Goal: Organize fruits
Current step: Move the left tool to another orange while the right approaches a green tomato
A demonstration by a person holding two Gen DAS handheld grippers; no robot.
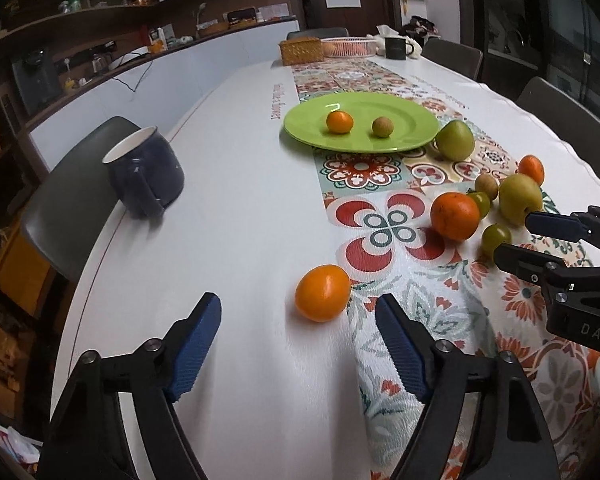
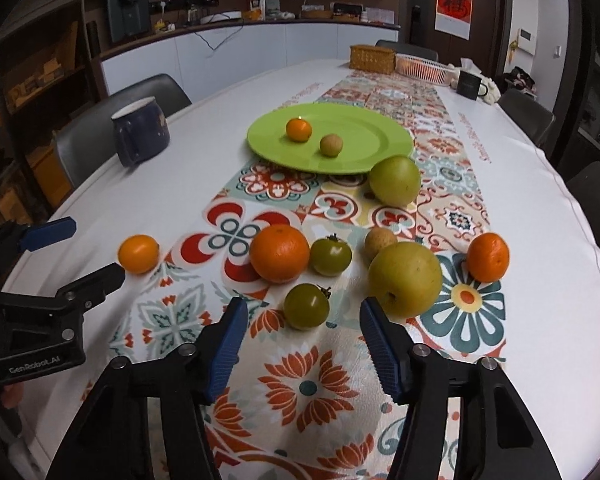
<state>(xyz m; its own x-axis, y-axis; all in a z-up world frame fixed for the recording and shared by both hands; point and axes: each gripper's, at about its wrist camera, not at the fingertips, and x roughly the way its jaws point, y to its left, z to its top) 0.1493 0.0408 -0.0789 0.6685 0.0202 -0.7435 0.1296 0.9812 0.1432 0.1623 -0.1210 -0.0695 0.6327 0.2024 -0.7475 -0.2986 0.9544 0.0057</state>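
From the right wrist view, at nine o'clock the left claw [image 2: 94, 250] hangs open and empty above the white tabletop [image 2: 540, 216], just beside a small orange fruit [image 2: 138, 253]. Toward ten o'clock a dark blue mug [image 2: 141, 131] stands upright near the tabletop's edge. Past centre, a large orange [image 2: 279, 253] rests on the patterned runner [image 2: 316, 380], with a green tomato [image 2: 331, 256] just beside it at its three o'clock. At twelve o'clock the green plate [image 2: 364, 152] carries a small orange [image 2: 299, 129] and a tan round fruit [image 2: 331, 145], apart from each other. A second green tomato [image 2: 306, 306] lies just ahead of the right claw [image 2: 303, 322], whose blue pads [image 2: 382, 352] stand open on either side without touching it. A yellow-green pear [image 2: 405, 279] sits near the right pad, a green apple [image 2: 395, 180] at one o'clock touches the plate's rim, and another orange [image 2: 488, 257] lies at three o'clock.
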